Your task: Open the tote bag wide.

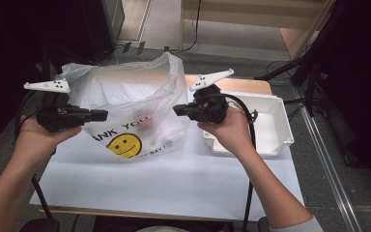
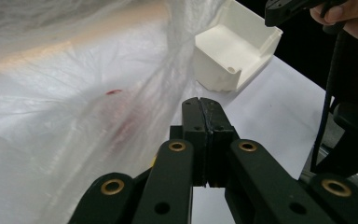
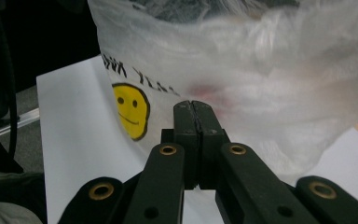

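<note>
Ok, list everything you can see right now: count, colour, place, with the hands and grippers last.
bag: one, clear plastic with a yellow smiley, standing on the table between the grippers
red item: one, inside the bag, too blurred to name
bin: one, white, right side of the table
table: one, white top
left gripper: one, black, jaws shut, left of the bag
right gripper: one, black, jaws shut, right of the bag
hands: two, one holding each gripper

High cam overhead, faces fwd/down. Both gripper cams close in, facing plastic bag [image 1: 125,104] from opposite sides; all share bag.
</note>
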Demonstrator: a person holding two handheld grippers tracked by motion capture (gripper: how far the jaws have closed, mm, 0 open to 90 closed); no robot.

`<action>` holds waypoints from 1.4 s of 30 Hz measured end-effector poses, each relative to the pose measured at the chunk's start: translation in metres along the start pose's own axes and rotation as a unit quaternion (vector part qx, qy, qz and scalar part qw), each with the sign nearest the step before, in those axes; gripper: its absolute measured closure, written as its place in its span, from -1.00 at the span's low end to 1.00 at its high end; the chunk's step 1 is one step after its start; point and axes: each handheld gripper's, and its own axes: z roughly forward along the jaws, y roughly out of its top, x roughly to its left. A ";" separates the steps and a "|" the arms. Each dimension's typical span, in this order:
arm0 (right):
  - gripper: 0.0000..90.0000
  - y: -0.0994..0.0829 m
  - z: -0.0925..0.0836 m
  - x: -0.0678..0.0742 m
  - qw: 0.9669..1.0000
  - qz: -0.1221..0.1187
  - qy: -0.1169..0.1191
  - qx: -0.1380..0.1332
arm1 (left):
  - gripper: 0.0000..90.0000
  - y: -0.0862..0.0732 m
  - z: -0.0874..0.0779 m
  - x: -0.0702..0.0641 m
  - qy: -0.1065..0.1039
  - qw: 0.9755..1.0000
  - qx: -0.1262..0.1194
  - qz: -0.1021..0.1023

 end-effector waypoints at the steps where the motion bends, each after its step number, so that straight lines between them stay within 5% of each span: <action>1: 1.00 0.000 0.000 0.000 1.000 0.000 0.000 0.000 | 0.97 0.000 0.000 0.000 0.000 1.000 0.000 0.000; 9: 0.39 0.046 0.011 -0.003 1.000 -0.010 0.020 -0.018 | 0.32 0.024 -0.010 0.007 0.006 1.000 -0.021 -0.003; 16: 0.30 0.077 0.018 -0.001 0.999 -0.032 0.016 -0.024 | 0.24 0.041 -0.012 0.011 0.033 0.999 -0.014 0.010; 29: 0.53 0.117 0.044 -0.012 0.999 -0.047 0.006 -0.016 | 0.64 0.073 -0.009 0.039 0.066 0.998 -0.001 0.019; 33: 0.65 0.126 0.054 -0.013 0.999 -0.047 0.004 -0.014 | 0.77 0.080 -0.001 0.045 0.097 0.995 0.010 0.035; 41: 1.00 0.141 0.087 -0.018 0.999 -0.051 -0.011 0.007 | 1.00 0.085 0.020 0.061 0.110 0.993 0.047 0.011; 42: 1.00 0.142 0.094 -0.019 0.998 -0.056 -0.017 0.012 | 1.00 0.084 0.022 0.067 0.109 0.993 0.050 -0.007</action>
